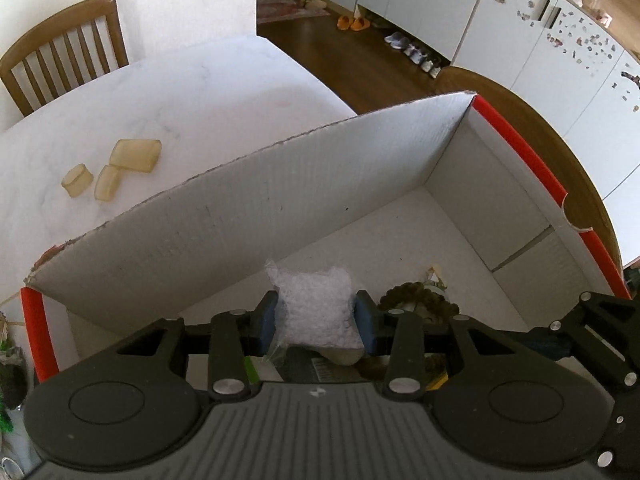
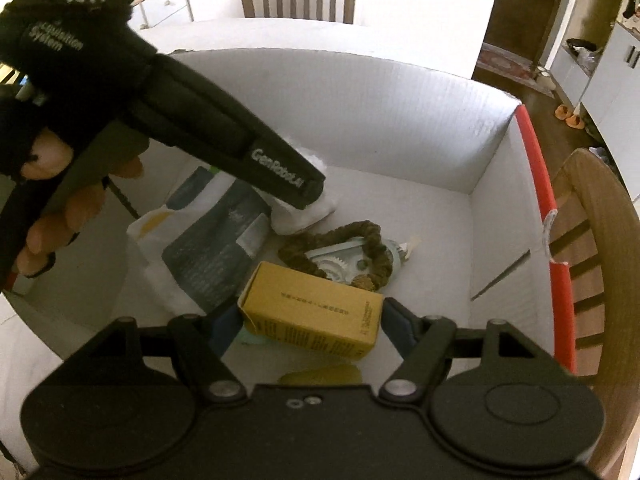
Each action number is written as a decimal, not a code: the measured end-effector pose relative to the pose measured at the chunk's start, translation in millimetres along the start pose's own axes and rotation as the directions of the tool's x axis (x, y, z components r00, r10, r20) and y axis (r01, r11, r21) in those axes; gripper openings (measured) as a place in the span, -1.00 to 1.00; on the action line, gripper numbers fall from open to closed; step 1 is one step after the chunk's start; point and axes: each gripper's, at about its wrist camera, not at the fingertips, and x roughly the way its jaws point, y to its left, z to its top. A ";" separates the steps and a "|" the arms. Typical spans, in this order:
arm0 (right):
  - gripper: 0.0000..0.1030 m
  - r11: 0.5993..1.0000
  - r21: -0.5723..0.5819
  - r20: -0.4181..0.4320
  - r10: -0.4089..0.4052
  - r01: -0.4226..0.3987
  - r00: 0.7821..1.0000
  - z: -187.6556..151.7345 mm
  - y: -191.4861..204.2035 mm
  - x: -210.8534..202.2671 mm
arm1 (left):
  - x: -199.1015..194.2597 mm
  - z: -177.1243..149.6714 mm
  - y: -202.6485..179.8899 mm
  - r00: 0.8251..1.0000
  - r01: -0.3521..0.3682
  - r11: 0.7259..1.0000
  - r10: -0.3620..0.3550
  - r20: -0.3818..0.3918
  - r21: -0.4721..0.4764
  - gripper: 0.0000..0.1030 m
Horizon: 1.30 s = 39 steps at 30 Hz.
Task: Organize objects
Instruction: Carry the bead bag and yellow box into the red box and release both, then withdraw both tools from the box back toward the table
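Note:
A white cardboard box (image 1: 224, 232) with red edge trim stands on the white table; it also shows in the right wrist view (image 2: 400, 120). My left gripper (image 1: 316, 320) is shut on a white bubble-wrap packet (image 1: 314, 312), held inside the box low over its floor. In the right wrist view the left gripper's body (image 2: 224, 144) reaches into the box, with the packet (image 2: 308, 212) under its tip. My right gripper (image 2: 308, 320) is shut on a yellow carton (image 2: 316, 316), held inside the box.
Inside the box lie a white-and-grey pouch (image 2: 208, 252) and a brown fuzzy loop over a gear part (image 2: 352, 256). Three amber soap-like blocks (image 1: 116, 168) lie on the table (image 1: 180, 92) left of the box. Wooden chairs (image 2: 580, 260) stand around the table.

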 end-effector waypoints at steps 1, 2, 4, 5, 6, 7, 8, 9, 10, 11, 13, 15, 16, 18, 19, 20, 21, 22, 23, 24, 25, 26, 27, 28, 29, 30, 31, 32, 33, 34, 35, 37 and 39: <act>0.46 1.000 0.007 0.001 0.000 0.000 1.000 -0.2 -1.3 -0.5 | 0.8 -1.1 0.6 1.000 -0.001 1.000 0.001 -0.003 -0.006 -0.18; 0.47 1.000 0.014 0.002 0.002 -0.002 1.000 -0.5 -2.0 -0.9 | 1.4 -1.7 1.6 1.000 -0.001 1.000 0.001 -0.005 -0.014 -0.07; 0.48 1.000 0.025 0.009 0.006 -0.007 1.000 -1.2 -4.0 -3.5 | 0.7 -3.2 3.4 1.000 -0.006 1.000 0.006 0.001 -0.028 0.16; 0.51 1.000 0.029 0.015 0.008 -0.008 1.000 -1.5 -4.9 -5.2 | -0.7 -3.5 4.5 1.000 -0.004 0.999 0.004 0.008 -0.035 0.20; 0.54 0.999 0.032 0.021 0.007 -0.008 1.000 -1.9 -5.1 -6.7 | -2.0 -2.3 2.8 1.000 0.000 0.999 0.001 0.012 -0.038 0.20; 0.56 0.999 0.035 0.027 0.007 -0.008 1.000 -2.0 -6.2 -8.8 | -2.8 -1.9 3.5 1.000 0.001 0.999 -0.001 0.013 -0.039 0.20; 0.57 0.999 0.039 0.032 0.009 -0.010 0.999 -3.0 -6.6 -10.6 | -4.3 -2.1 3.8 1.000 0.000 0.999 0.001 0.016 -0.037 0.20; 0.59 0.999 0.043 0.036 0.010 -0.011 0.999 -3.5 -7.3 -12.5 | -6.1 -2.6 3.8 1.000 -0.003 0.999 0.003 0.021 -0.034 0.20; 0.60 0.999 0.049 0.043 0.009 -0.011 0.999 -4.0 -8.0 -14.9 | -8.1 -3.0 3.7 1.000 -0.003 1.000 0.004 0.026 -0.031 0.20; 0.60 0.998 0.054 0.048 0.009 -0.012 0.999 -5.2 -8.9 -16.6 | -10.4 -3.4 3.9 0.999 -0.002 1.000 0.003 0.032 -0.030 0.21; 0.61 0.998 0.069 0.059 0.011 -0.015 0.998 -4.7 -12.5 -20.5 | -16.2 -4.5 4.8 0.999 -0.002 1.000 0.003 0.045 -0.028 0.21; 0.61 0.997 0.080 0.071 0.016 -0.021 0.997 -6.3 -13.7 -24.4 | -23.5 -5.7 5.3 0.998 -0.003 1.000 0.005 0.061 -0.023 0.21; 0.61 0.996 0.084 0.080 0.015 -0.021 0.997 -5.7 -15.2 -27.1 | -27.8 -6.5 5.9 0.998 -0.002 1.000 0.003 0.070 -0.020 0.21; 0.61 0.995 0.094 0.096 0.012 -0.021 0.995 -1.6 -13.4 -33.6 | -35.9 -8.5 8.2 0.996 0.005 1.000 -0.003 0.086 -0.022 0.21; 0.61 0.995 0.099 0.104 0.013 -0.024 0.994 -0.1 -12.9 -37.4 | -39.8 -9.6 9.4 0.996 0.008 1.000 -0.006 0.093 -0.023 0.21; 0.61 0.994 0.104 0.113 0.013 -0.025 0.993 -0.9 -11.3 -42.7 | -44.0 -10.1 11.6 0.995 0.011 1.000 -0.009 0.102 -0.024 0.21; 0.63 0.994 0.103 0.124 0.010 -0.023 0.992 -1.0 -9.4 -47.9 | -48.7 -11.7 13.0 0.994 0.014 1.000 -0.011 0.112 -0.023 0.21; 0.66 0.995 0.097 0.134 0.006 -0.019 0.991 -1.2 -6.8 -52.2 | -53.4 -13.1 14.2 0.992 0.016 1.000 -0.013 0.122 -0.022 0.21; 0.66 0.996 0.093 0.141 -0.001 -0.012 0.990 -1.6 -4.4 -56.2 | -58.5 -14.3 15.3 0.991 0.017 1.000 -0.014 0.131 -0.022 0.21; 0.67 0.995 0.095 0.151 -0.010 -0.004 0.989 -1.7 -2.3 -59.8 | -63.6 -15.8 16.6 0.990 0.018 1.000 -0.015 0.142 -0.022 0.21; 0.68 0.995 0.102 0.157 -0.012 -0.004 0.987 -1.9 -0.4 -63.7 | -68.6 -16.8 18.5 0.988 0.021 1.000 -0.018 0.152 -0.021 0.21; 0.68 0.994 0.110 0.164 -0.009 -0.009 0.986 -2.0 0.8 -67.9 | -74.6 -18.7 19.7 0.987 0.023 1.000 -0.020 0.162 -0.021 0.21; 0.69 0.993 0.118 0.172 -0.009 -0.012 0.985 -2.2 1.9 -71.1 | -81.1 -20.8 21.4 0.985 0.025 0.999 -0.021 0.173 -0.022 0.21; 0.70 0.992 0.123 0.181 -0.010 -0.013 0.983 -2.3 2.4 -73.5 | -86.4 -22.6 22.8 0.983 0.029 0.999 -0.025 0.182 -0.021 0.21; 0.71 0.992 0.127 0.192 -0.011 -0.014 0.981 -2.4 4.2 -77.7 | -92.4 -24.7 24.5 0.981 0.032 0.999 -0.028 0.193 -0.019 0.21; 0.72 0.991 0.133 0.202 -0.012 -0.015 0.979 -2.7 6.1 -81.2 | -98.7 -27.2 26.3 0.979 0.033 0.999 -0.029 0.204 -0.014 0.21; 0.73 0.990 0.139 0.211 -0.013 -0.016 0.978 -2.7 8.5 -85.4 | -104.0 -29.7 27.0 0.976 0.032 0.999 -0.029 0.215 -0.009 0.21; 0.74 0.989 0.144 0.221 -0.014 -0.019 0.975 -2.6 10.8 -89.5 | -110.0 -32.0 28.9 0.974 0.031 1.000 -0.029 0.226 -0.004 0.21; 0.74 0.989 0.149 0.229 -0.017 -0.018 0.973 -2.6 13.1 -92.1 | -115.7 -34.1 31.0 0.971 0.028 1.000 -0.027 0.239 -0.001 0.21; 0.75 0.988 0.154 0.239 -0.019 -0.018 0.971 -2.1 15.7 -95.7 | -121.2 -36.4 32.6 0.968 0.024 1.000 -0.024 0.252 0.002 0.21; 0.75 0.987 0.157 0.246 -0.022 -0.018 0.969 -1.9 18.8 -96.6 | -126.7 -38.7 34.3 0.965 0.022 1.000 -0.023 0.263 0.006 0.21; 0.76 0.986 0.165 0.264 -0.030 -0.015 0.964 -1.1 24.1 -99.5 | -136.9 -43.4 39.1 0.959 0.027 1.000 -0.030 0.281 0.012 0.31; 0.78 0.985 0.171 0.276 -0.037 -0.011 0.961 0.3 30.9 -102.1 | -147.1 -48.5 43.9 0.952 0.017 1.000 -0.023 0.304 0.021 0.36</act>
